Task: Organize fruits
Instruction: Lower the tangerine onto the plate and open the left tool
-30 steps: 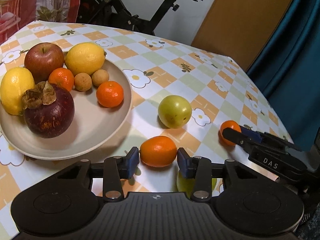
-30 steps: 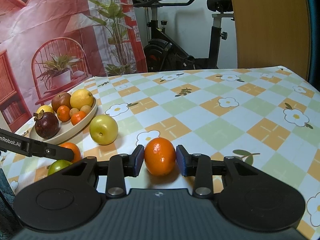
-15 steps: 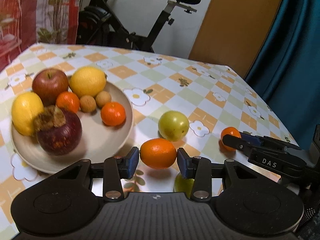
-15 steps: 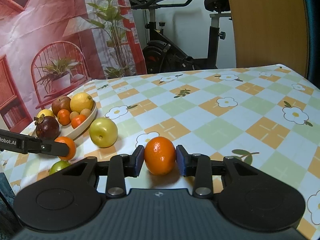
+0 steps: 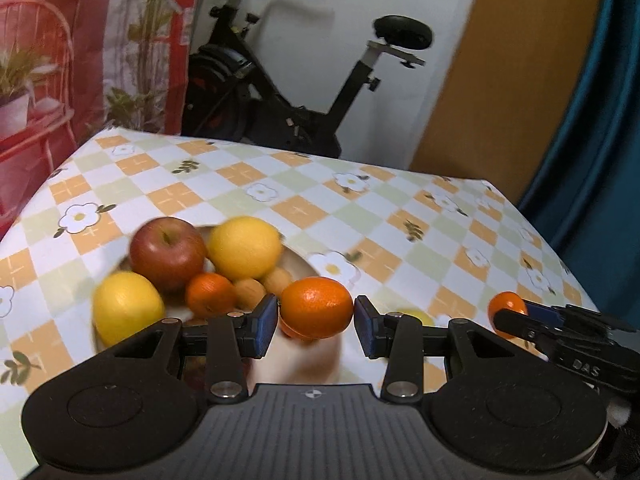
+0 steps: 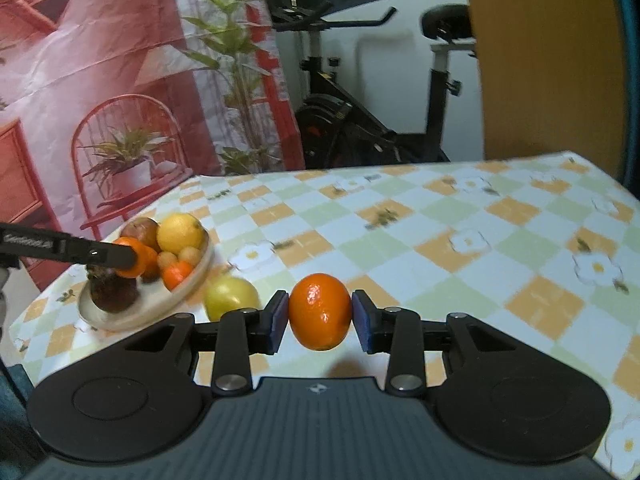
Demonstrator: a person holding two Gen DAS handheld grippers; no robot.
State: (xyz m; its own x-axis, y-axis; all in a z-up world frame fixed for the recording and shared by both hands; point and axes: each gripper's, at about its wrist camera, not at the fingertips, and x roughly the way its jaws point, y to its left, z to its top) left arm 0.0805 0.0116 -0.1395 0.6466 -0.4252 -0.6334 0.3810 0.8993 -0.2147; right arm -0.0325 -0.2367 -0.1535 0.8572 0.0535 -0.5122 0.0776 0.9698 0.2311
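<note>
Two oranges in the air right now, one per gripper. My left gripper [image 5: 316, 320] has its jaws closed down on a mandarin [image 5: 316, 307], pads pressing both sides, and its long axis runs across from pad to pad. My right gripper [image 6: 320, 320] is clamped on a second mandarin [image 6: 320, 311], that one sitting taller than wide between the pads.

What matters for the drop-off: the fruit plate [image 6: 196, 276] is off to the left, so my left hand is the nearer one. From the left wrist view its mandarin hangs right in front of the plate's near edge, with the red apple [image 5: 168, 254], two lemons and small oranges already piled behind. From the right wrist view the plate is well off to the left, and a green apple [image 6: 230, 300] sits on the tablecloth [image 6: 460, 216] between.

My guess is left goes in first, into the bare patch at the plate's near side, then right follows. Picture's a bit blurry, so exact clearance over the rim I can't call.
</note>
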